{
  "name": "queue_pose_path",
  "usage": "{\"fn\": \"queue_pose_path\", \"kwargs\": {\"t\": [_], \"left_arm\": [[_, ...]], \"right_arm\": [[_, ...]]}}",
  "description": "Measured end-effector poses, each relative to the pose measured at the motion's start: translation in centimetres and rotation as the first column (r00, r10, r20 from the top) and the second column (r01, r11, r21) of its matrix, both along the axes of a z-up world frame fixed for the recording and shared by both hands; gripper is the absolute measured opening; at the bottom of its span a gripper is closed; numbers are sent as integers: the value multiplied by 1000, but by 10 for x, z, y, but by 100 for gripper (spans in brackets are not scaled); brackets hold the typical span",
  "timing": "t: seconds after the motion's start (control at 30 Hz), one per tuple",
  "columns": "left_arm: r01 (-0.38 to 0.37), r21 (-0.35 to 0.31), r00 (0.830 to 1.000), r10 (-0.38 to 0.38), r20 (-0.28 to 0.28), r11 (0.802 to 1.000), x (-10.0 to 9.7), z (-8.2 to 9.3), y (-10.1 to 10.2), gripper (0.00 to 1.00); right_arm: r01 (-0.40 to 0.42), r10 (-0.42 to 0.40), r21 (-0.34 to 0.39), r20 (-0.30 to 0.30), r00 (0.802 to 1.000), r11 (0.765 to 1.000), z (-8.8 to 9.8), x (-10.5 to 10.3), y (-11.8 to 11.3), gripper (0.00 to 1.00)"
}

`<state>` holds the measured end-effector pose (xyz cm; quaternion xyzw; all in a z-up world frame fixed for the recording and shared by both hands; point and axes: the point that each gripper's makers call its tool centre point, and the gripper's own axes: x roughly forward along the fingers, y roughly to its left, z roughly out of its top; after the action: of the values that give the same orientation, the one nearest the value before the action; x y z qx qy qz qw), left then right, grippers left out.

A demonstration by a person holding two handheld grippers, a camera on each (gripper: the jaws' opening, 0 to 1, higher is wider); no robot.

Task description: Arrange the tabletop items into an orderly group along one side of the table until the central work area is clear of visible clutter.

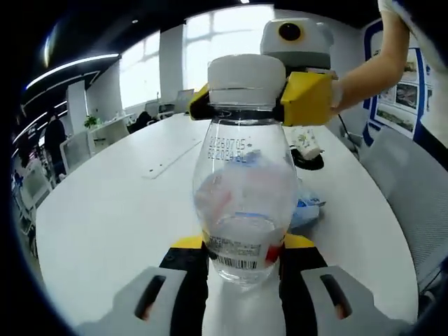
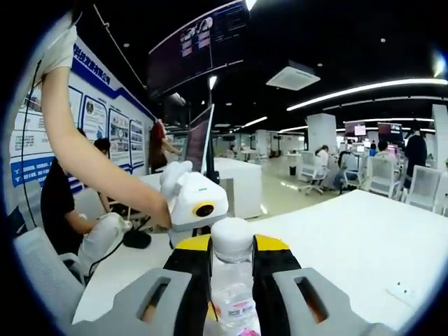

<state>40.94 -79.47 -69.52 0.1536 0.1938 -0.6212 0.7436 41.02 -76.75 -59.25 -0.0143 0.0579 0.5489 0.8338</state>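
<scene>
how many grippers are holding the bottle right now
2. The left gripper clamps the clear bottle near its base, above the white table; the right gripper clamps its white cap.

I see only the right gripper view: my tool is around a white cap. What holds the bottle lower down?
Observer: The left tool clamps the bottle near its base.
Operator: Is the bottle full?
Observer: No, only its lower part holds water.
Operator: Is something on the table behind it?
Observer: Yes, a crumpled blue-and-white wrapper lies on the table just behind.
</scene>
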Motion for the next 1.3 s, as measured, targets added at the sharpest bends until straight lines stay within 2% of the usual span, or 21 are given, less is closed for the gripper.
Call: {"fn": "queue_pose_path", "kwargs": {"t": [0.13, 0.27, 0.43, 0.5, 0.53, 0.9, 1.3], "left_arm": [[-1, -10, 1000, 1, 0, 1000, 17, 0, -11, 36], [16, 9, 1000, -16, 23, 1000, 32, -6, -21, 36], [35, 33, 999, -36, 19, 999, 42, -17, -34, 36], [46, 48, 999, -47, 22, 998, 43, -22, -39, 36], [50, 25, 999, -51, 16, 998, 43, -18, -41, 36], [83, -10, 997, -83, 4, 996, 40, -18, -47, 36], [73, -21, 997, -72, 8, 997, 40, -17, -48, 37]], "right_arm": [[31, -32, 4, 5, 999, 999, 1, 16, -7, 17], [55, -54, -26, 22, 998, 998, -5, 28, -18, 17], [78, -77, -54, 12, 997, 995, -15, 37, -32, 17], [79, -79, -63, 11, 997, 995, -15, 36, -35, 17], [84, -84, -48, 0, 996, 995, -12, 37, -37, 17], [133, -133, -85, 5, 991, 987, -14, 36, -41, 17], [187, -188, -74, -10, 982, 980, -16, 39, -44, 17]]}}
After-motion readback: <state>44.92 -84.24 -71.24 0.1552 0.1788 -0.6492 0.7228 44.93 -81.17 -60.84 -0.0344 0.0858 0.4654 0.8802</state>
